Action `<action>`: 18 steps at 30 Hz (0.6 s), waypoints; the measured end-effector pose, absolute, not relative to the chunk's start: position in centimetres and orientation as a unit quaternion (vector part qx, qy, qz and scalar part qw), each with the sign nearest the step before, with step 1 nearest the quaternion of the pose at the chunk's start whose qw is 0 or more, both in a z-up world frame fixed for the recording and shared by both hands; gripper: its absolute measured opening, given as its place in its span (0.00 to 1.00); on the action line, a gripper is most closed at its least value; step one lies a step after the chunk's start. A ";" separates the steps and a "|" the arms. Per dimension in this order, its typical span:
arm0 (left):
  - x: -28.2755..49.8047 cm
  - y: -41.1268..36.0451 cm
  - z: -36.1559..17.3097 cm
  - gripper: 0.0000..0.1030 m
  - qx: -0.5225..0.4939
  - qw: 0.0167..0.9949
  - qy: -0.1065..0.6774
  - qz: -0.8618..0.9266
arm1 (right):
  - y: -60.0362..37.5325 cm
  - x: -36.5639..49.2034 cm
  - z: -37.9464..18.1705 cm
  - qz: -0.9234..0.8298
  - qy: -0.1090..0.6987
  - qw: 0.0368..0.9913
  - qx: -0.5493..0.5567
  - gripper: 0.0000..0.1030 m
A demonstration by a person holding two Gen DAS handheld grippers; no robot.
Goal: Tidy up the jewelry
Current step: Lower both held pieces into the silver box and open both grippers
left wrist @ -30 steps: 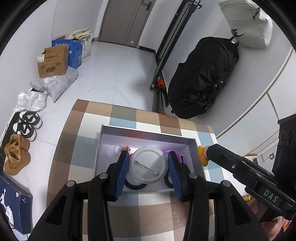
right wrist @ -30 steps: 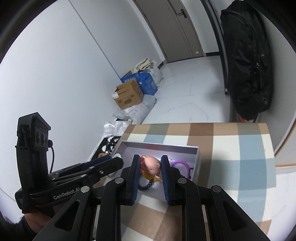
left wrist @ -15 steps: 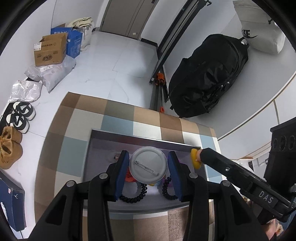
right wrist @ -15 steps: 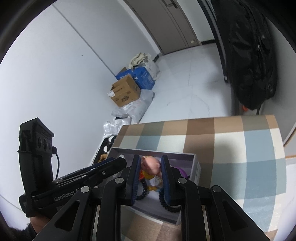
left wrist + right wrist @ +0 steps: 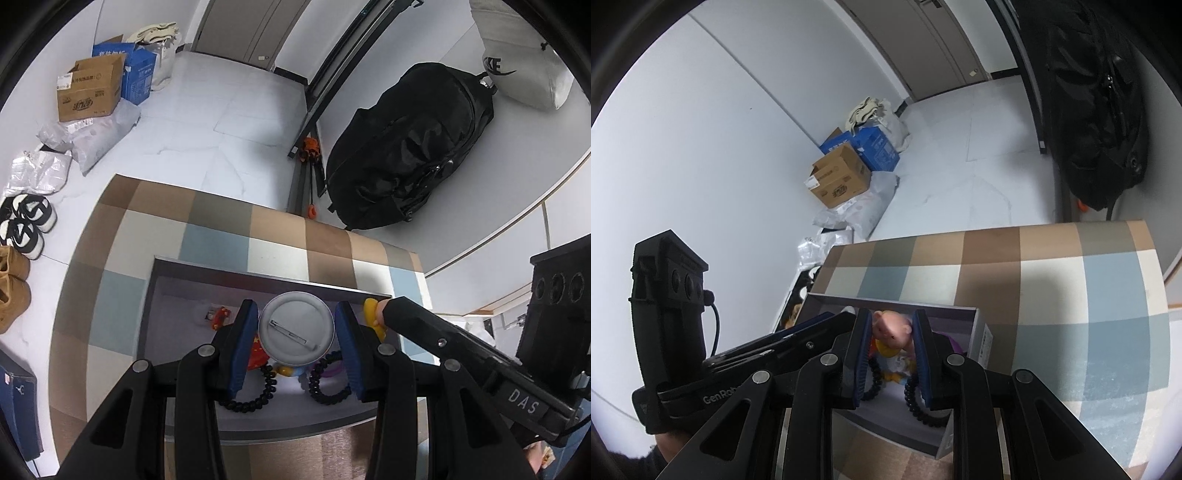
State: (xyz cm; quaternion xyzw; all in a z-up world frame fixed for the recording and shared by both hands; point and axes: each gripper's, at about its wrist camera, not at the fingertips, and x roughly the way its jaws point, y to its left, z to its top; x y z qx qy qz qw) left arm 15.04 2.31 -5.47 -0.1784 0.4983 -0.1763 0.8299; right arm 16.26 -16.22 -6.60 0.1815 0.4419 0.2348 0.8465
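My left gripper is shut on a round silver pin badge, its back with the pin facing me, held above an open grey box. My right gripper is shut on a small pink and yellow doll figure, over the same box. In the box lie a black bead bracelet, a purple ring, a red charm and other small pieces. The right gripper's tip with the yellow part of the figure shows in the left wrist view.
The box sits on a checked brown, blue and cream tablecloth. On the floor beyond are cardboard boxes, plastic bags, shoes and a black backpack against the wall. The left gripper's body is at the left in the right wrist view.
Both grippers have lifted a little and pulled back over the box, still holding the badge and the figure. More of the box's contents show under them.
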 end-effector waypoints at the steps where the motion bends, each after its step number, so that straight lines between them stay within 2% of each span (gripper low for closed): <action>1: 15.1 2.3 -5.5 0.37 -0.180 0.827 0.503 -0.175 | -16.3 16.3 -6.7 0.234 0.442 0.846 0.182 0.21; 4: 15.4 2.2 -5.8 0.45 -0.180 0.819 0.517 -0.171 | -16.3 16.2 -6.6 0.226 0.440 0.850 0.180 0.23; 6: 15.3 2.5 -5.8 0.60 -0.187 0.821 0.512 -0.167 | -16.3 16.2 -6.5 0.220 0.439 0.853 0.177 0.25; 7: 15.2 2.6 -5.7 0.62 -0.189 0.824 0.509 -0.165 | -16.5 16.2 -6.4 0.218 0.437 0.854 0.179 0.31; 8: 15.2 2.7 -5.6 0.63 -0.189 0.825 0.506 -0.165 | -16.6 16.1 -6.3 0.216 0.434 0.855 0.182 0.38; 12: 15.1 2.7 -5.4 0.63 -0.186 0.829 0.502 -0.160 | -17.5 15.8 -5.8 0.211 0.421 0.861 0.195 0.52; 14: 15.1 2.6 -5.3 0.63 -0.180 0.833 0.499 -0.155 | -18.0 15.7 -5.6 0.205 0.416 0.863 0.199 0.65; 18: 14.8 2.2 -5.0 0.63 -0.162 0.842 0.493 -0.148 | -18.2 15.5 -5.7 0.199 0.419 0.863 0.200 0.67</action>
